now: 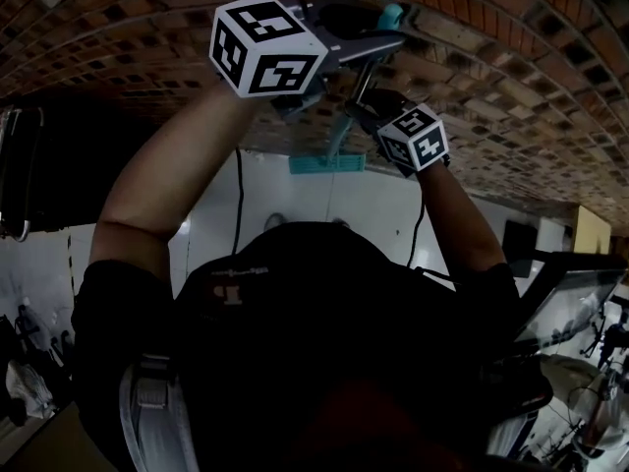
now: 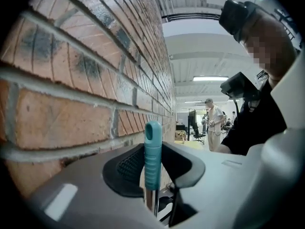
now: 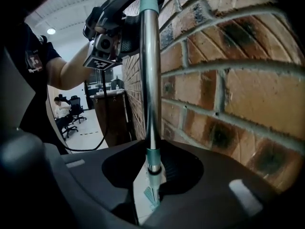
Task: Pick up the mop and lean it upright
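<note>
Both on the mop (image 3: 149, 80): left gripper (image 2: 153, 173) jaws pinch its teal handle tip (image 2: 153, 144), right gripper (image 3: 152, 173) jaws clamp the pole lower down, upright just beside the brick wall (image 2: 71, 80).

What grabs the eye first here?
The mop, roughly upright close beside the brick wall. The left gripper grips its teal top end, the right gripper the metal shaft lower down. In the head view, its teal head shows at the wall's foot.

Head view looks down; both gripper views share the brick wall (image 2: 71, 80).
</note>
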The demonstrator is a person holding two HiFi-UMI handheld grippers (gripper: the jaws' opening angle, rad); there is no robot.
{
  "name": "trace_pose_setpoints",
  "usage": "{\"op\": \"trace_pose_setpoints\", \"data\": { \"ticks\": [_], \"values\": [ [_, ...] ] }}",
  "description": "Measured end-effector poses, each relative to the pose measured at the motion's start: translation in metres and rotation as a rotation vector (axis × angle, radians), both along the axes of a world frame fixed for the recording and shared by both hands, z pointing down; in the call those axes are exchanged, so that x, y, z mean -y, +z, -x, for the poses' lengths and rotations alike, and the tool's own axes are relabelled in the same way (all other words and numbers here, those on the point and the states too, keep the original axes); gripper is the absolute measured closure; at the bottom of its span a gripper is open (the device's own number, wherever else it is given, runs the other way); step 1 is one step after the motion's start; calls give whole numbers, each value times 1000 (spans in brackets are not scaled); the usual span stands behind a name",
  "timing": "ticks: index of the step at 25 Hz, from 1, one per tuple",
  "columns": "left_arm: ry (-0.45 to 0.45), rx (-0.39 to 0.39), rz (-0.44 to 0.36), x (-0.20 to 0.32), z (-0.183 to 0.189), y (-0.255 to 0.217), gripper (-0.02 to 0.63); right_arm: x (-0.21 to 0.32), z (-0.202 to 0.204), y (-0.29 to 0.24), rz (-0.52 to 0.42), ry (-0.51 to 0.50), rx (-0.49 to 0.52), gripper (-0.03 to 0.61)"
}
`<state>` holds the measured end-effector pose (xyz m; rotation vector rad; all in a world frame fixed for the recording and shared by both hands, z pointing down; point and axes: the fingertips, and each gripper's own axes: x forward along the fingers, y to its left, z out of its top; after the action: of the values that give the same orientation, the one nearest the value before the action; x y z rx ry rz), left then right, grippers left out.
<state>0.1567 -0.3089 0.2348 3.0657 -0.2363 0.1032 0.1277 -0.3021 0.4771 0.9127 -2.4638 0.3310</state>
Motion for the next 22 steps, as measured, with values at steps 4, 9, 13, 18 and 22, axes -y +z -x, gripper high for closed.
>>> {"op": "trace_pose_setpoints", "data": {
  "ticks": [4,9,13,18,22],
  "values": [
    [-4,32,25,3,-2,36,506,-1,1,31,19,3,1,465],
    [-11,57,41,7,-3,77,506,1,3,69,36,1,-13,465],
    [-11,77,57,10,-4,113,506,0,5,102,62,3,-9,465],
    [-8,113,67,14,-3,155,506,5,3,145,80,9,-40,465],
    [-3,150,70,11,0,189,506,3,7,177,89,8,-52,463]
  ]
}}
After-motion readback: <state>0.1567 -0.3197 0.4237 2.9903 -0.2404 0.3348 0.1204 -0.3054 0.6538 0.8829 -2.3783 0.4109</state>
